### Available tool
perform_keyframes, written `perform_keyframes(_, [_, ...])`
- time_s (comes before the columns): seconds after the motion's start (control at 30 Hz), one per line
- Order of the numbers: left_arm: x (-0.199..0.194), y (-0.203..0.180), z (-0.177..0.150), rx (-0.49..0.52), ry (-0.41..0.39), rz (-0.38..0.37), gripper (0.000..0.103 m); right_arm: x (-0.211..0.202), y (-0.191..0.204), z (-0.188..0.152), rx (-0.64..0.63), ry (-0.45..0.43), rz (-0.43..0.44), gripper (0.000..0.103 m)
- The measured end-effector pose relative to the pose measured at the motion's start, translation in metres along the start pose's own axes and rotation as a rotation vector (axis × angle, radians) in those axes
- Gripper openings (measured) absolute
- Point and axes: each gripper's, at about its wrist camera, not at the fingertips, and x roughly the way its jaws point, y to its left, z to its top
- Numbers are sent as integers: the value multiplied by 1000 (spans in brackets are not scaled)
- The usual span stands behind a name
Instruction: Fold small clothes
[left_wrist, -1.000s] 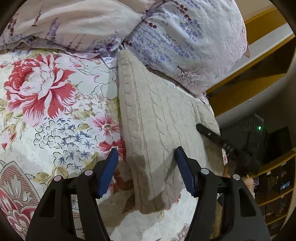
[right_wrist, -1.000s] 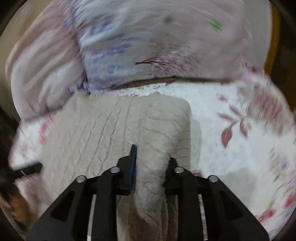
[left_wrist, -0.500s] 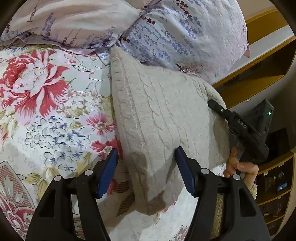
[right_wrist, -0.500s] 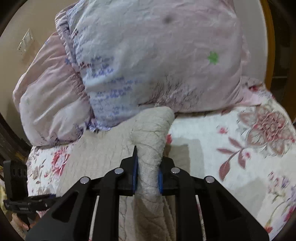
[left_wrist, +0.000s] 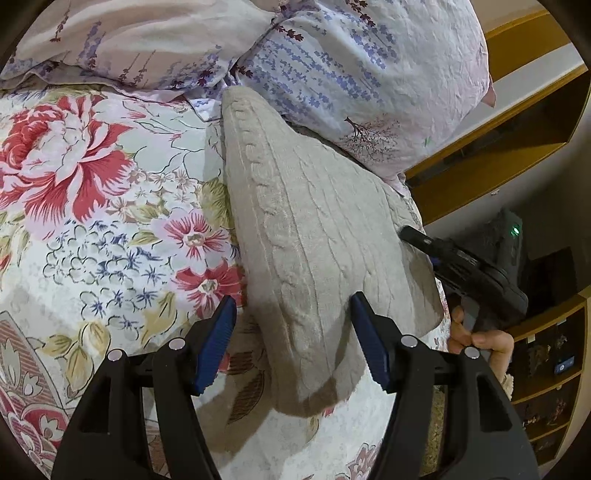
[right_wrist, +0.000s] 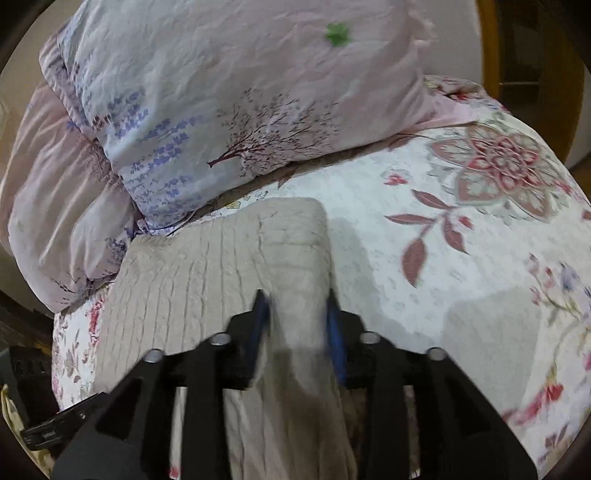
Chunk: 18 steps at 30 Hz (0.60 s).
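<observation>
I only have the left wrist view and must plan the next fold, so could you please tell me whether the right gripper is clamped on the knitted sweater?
Observer: No; the right gripper has just been opening its jaws, and a raised fold of the beige knitted sweater sits loosely between them.
Operator: Thank you. What lies to the right of that fold?
Observer: Only floral bedspread, with the fold's shadow falling on it; no other garment shows there.
</observation>
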Motion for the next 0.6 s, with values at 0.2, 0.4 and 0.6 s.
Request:
perform_keyframes(0.2, [-5,0,-6,-17,-5,-11,64,-42,-23,-33,18,-21,47,48])
perform_keyframes(0.4, [-3,-2,-14,-23,6,-4,64,-38,-23,-56,-19,27,63,14])
perform_keyframes(0.6, [-6,-3,-16,-12,-2,11,64,-76,-12,-62,-84,-140,118,10])
